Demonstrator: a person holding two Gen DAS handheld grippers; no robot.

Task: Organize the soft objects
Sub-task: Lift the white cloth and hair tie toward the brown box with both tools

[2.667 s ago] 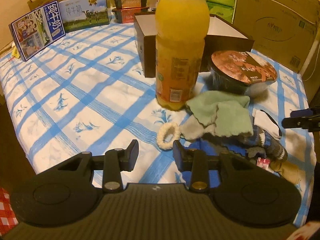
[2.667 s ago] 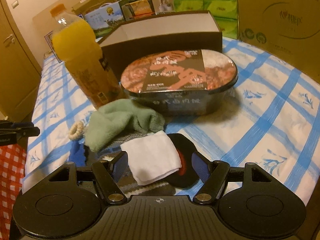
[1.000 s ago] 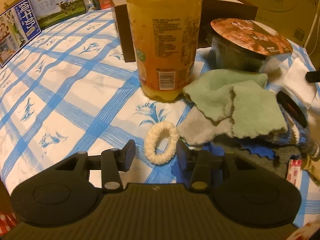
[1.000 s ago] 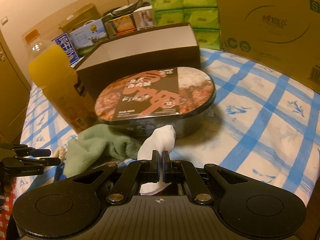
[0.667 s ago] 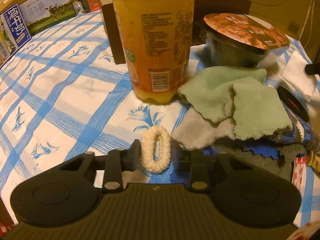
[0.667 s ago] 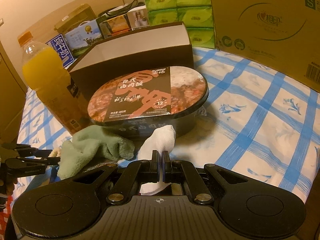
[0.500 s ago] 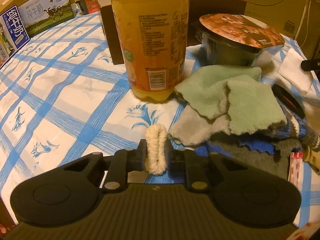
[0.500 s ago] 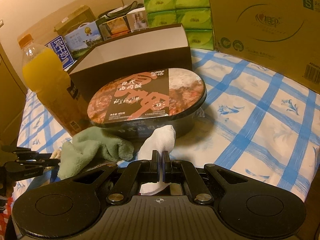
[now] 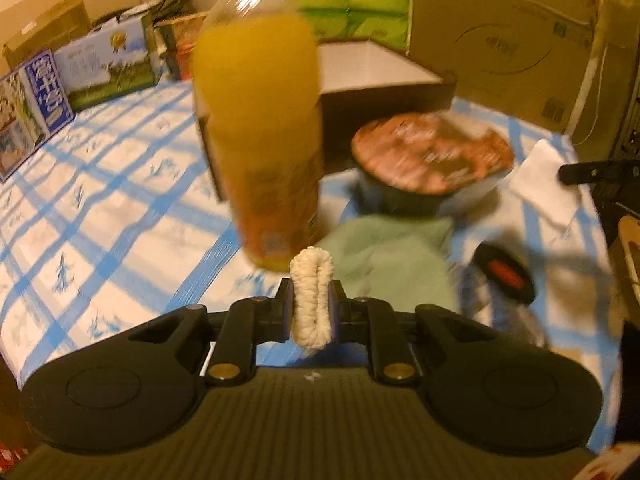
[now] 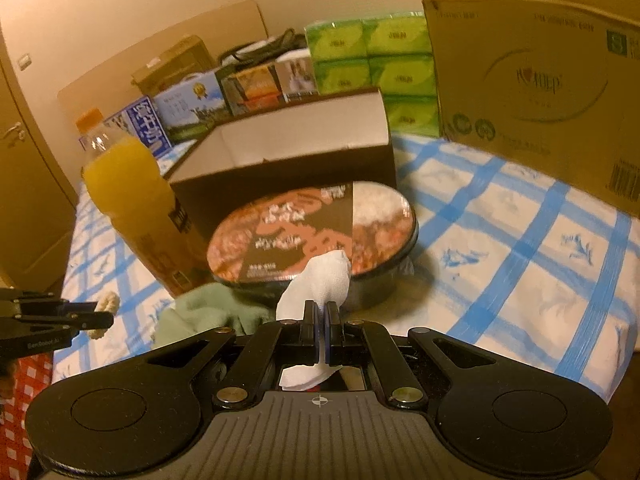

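Between the left tongs, squeezed flat, sits the cream scrunchie.

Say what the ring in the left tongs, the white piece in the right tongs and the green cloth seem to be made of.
Ring: cream, fuzzy ribbed loop, squeezed flat; probably a fabric-covered elastic hair tie. White piece: thin, matte, with a faint woven grid; likely gauze or thin cloth, possibly tissue. Green cloth: pale green and soft-looking, rumpled; likely plush microfibre or terry, though blurred.
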